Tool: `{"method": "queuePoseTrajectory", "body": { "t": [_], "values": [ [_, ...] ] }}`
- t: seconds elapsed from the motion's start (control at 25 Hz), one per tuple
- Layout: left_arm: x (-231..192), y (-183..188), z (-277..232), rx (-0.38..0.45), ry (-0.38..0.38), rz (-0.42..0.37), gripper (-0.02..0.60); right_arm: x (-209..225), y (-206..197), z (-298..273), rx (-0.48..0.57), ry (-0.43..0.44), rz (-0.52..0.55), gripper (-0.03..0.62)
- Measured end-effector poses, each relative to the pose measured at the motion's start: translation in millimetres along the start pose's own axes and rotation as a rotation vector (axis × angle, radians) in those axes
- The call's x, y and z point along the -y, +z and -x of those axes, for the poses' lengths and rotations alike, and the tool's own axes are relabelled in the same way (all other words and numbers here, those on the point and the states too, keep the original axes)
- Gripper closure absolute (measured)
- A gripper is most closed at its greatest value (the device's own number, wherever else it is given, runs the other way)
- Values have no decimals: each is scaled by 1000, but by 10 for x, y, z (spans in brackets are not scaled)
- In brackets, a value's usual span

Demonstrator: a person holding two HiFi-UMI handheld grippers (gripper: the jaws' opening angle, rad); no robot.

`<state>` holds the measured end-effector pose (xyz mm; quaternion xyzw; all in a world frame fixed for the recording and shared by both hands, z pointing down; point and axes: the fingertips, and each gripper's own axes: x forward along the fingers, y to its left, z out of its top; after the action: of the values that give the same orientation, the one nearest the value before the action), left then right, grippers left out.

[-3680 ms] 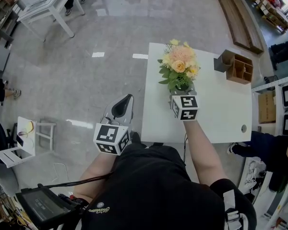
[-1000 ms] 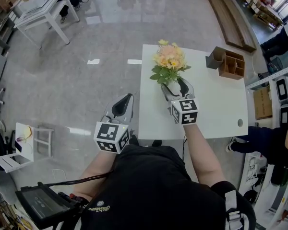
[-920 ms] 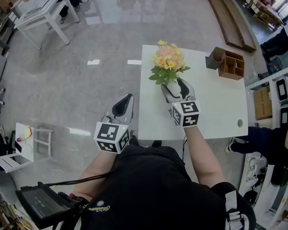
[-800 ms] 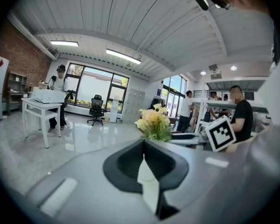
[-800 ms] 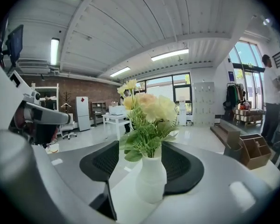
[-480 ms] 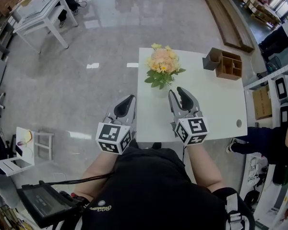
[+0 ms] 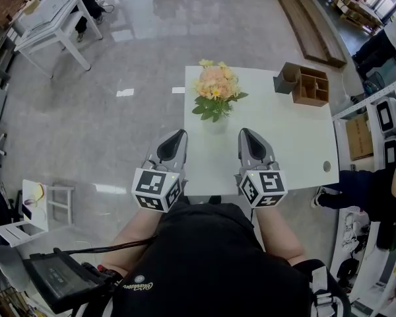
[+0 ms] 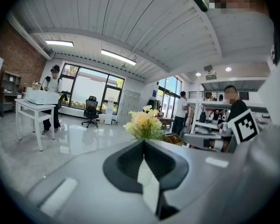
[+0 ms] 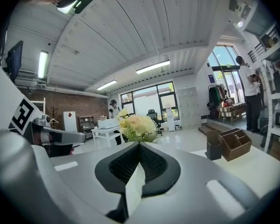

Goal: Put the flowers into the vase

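A bunch of peach and yellow flowers (image 7: pixel 214 88) with green leaves stands upright in a pale vase (image 7: pixel 217 121) on the white table (image 7: pixel 287 140), near its left edge. My right gripper (image 7: pixel 245 133) hovers over the table's near edge, a little short of the vase and to its right, shut with nothing in it. My left gripper (image 7: pixel 177 136) hangs just off the table's left side, also shut and empty. The flowers (image 8: pixel 143 122) rise just beyond my left gripper (image 8: pixel 143 143) in its view. The flowers (image 9: pixel 136 124) also stand ahead of my right gripper (image 9: pixel 139 146).
A brown wooden desk organizer (image 7: pixel 303 84) sits at the table's far right corner. The table has a round cable hole (image 7: pixel 327 166). A person (image 7: pixel 376 193) stands at the right beside shelves. A white desk (image 7: pixel 49 8) is far off on the glossy floor.
My right gripper, earlier open around the vase below the flowers, has pulled back towards me and its jaws have shut empty. The flowers stay standing in the vase. The left gripper barely moved.
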<state>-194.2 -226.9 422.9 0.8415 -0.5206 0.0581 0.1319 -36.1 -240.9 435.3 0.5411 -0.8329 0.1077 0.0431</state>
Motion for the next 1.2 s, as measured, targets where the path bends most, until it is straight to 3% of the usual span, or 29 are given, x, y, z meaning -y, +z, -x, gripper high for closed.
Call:
{"method": "queuePoseTrajectory", "body": {
  "t": [0.4,1.2],
  "values": [
    [-14,-16,-6,-9,4,8,575,-62,124,4,35,19,-4,594],
    [-6,-63,5,-15,-1,11,575,-54,7,-3,-19,18,-8,594]
  ]
}}
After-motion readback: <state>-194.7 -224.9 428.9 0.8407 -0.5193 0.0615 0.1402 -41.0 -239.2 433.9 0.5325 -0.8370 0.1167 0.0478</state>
